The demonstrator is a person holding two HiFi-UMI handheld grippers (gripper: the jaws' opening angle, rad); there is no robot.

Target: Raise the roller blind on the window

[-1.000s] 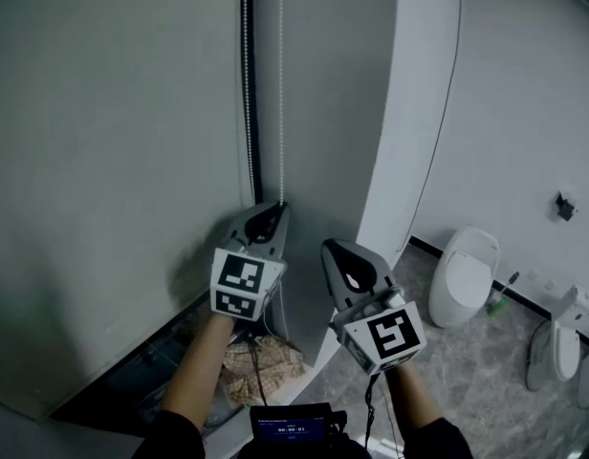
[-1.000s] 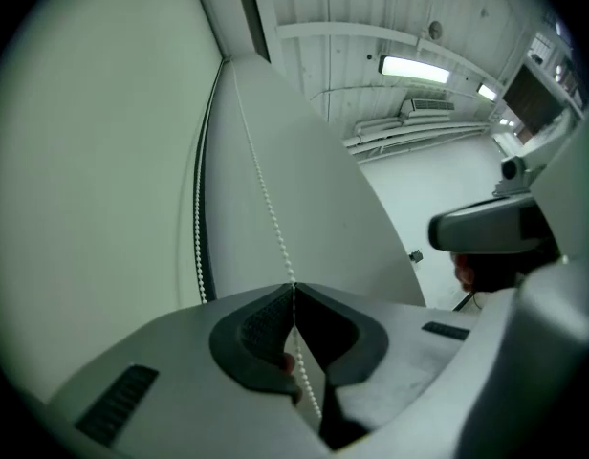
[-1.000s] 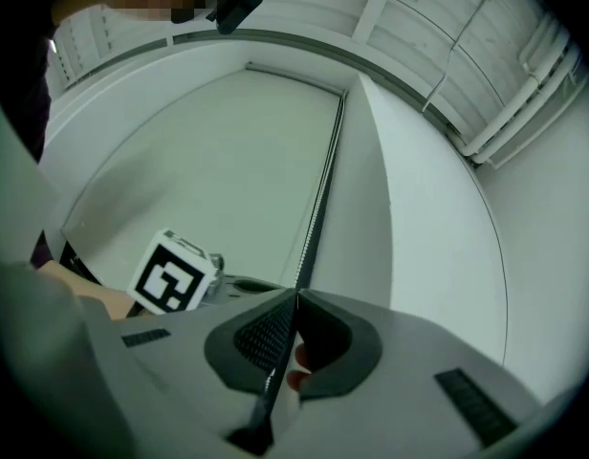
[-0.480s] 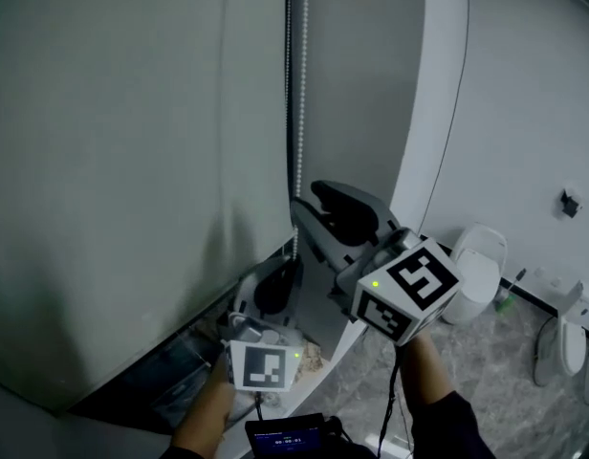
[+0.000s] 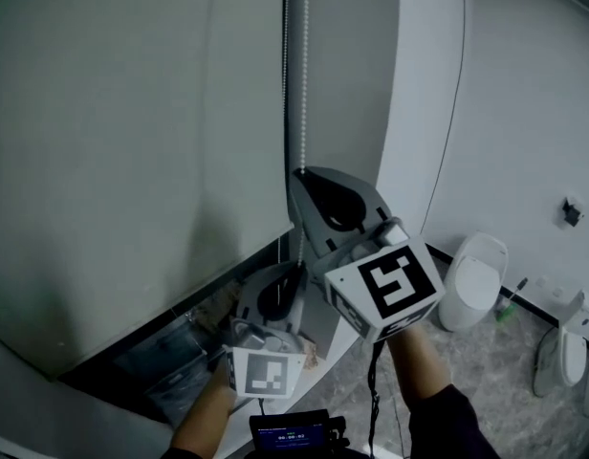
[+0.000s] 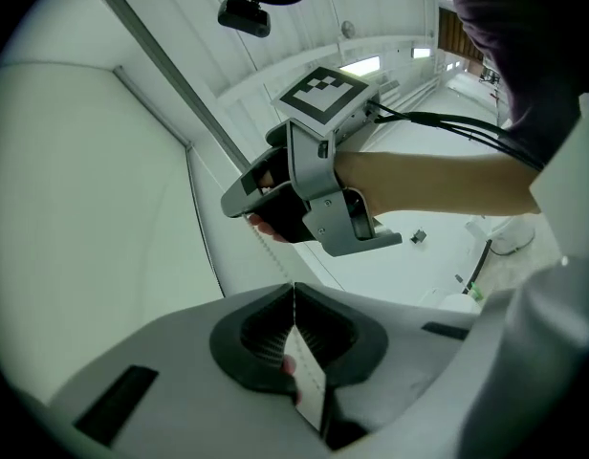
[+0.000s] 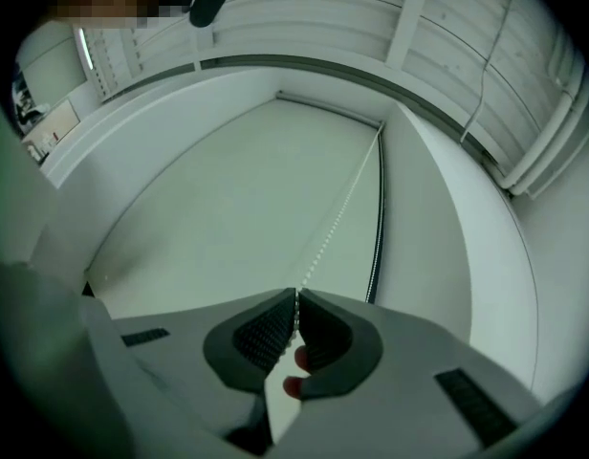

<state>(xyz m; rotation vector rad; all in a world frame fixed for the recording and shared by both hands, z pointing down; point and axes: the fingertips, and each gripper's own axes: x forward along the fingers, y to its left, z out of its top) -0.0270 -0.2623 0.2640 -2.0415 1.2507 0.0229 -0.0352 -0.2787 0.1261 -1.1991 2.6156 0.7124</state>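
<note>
Roller blind: mostly lowered. Bead chain: blind's right edge. Right gripper: jaws just closed on chain (upper grip). Left gripper: below, seemingly clamped on it too. Step: hauling; next, left releases, right pulls down.

left tongs boxed in: right tongs, jaws just closing onto the bead chain, block straight up, blind hard left, white pillar close right; free room above right tongs along chain, and right-down toward floor.
</note>
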